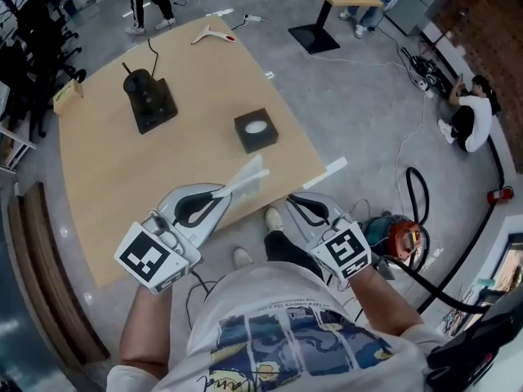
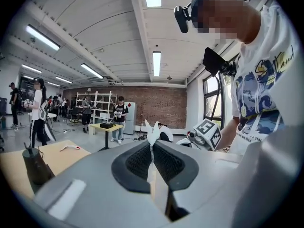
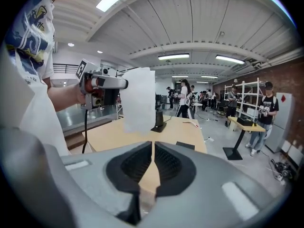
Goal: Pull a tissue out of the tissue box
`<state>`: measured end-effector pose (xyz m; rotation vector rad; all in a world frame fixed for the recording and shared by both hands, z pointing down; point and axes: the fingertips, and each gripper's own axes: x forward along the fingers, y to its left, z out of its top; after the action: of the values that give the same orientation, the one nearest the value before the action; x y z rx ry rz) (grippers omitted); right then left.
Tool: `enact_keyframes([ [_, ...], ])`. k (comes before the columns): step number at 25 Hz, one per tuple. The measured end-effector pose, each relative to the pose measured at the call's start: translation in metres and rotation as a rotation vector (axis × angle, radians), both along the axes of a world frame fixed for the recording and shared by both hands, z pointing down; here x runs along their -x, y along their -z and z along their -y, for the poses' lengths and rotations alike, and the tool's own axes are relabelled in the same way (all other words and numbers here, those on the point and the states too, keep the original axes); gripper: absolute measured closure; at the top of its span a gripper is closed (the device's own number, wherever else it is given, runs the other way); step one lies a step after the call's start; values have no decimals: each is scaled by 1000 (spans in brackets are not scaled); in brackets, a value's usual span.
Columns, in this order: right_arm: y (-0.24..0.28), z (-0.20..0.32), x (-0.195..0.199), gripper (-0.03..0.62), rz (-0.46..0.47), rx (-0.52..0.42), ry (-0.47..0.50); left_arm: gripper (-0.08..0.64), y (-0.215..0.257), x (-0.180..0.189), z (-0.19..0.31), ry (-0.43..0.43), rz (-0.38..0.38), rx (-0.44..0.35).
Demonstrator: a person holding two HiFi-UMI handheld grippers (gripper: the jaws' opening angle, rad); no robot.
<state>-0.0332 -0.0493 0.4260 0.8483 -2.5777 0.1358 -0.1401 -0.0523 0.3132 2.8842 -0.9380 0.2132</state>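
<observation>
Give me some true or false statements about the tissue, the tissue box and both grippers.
1. The left gripper is shut on a tissue. True.
2. The tissue is tucked into the tissue box. False: it is clear of the box, held in the air.
3. The right gripper grips a second tissue. False: its jaws are together on nothing.
4. The tissue box sits on the wooden table. True.

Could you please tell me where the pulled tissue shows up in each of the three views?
Head view: the tissue sits at centre, pinched in the left hand-held gripper.
Left gripper view: centre, poking up between the closed jaws.
Right gripper view: upper left of centre, hanging from that gripper.
Shared landmark: the wooden table.
</observation>
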Motion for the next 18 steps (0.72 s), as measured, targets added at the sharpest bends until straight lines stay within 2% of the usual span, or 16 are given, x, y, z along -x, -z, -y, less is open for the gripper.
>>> enact_keyframes([
  [8,1,-26,11,584,-2,-5,-5,554,1,2,-48,-43,8,11],
  [18,6,-45,18,583,-1,-44,-25,554,-1,5,-80,-93,-11,11],
])
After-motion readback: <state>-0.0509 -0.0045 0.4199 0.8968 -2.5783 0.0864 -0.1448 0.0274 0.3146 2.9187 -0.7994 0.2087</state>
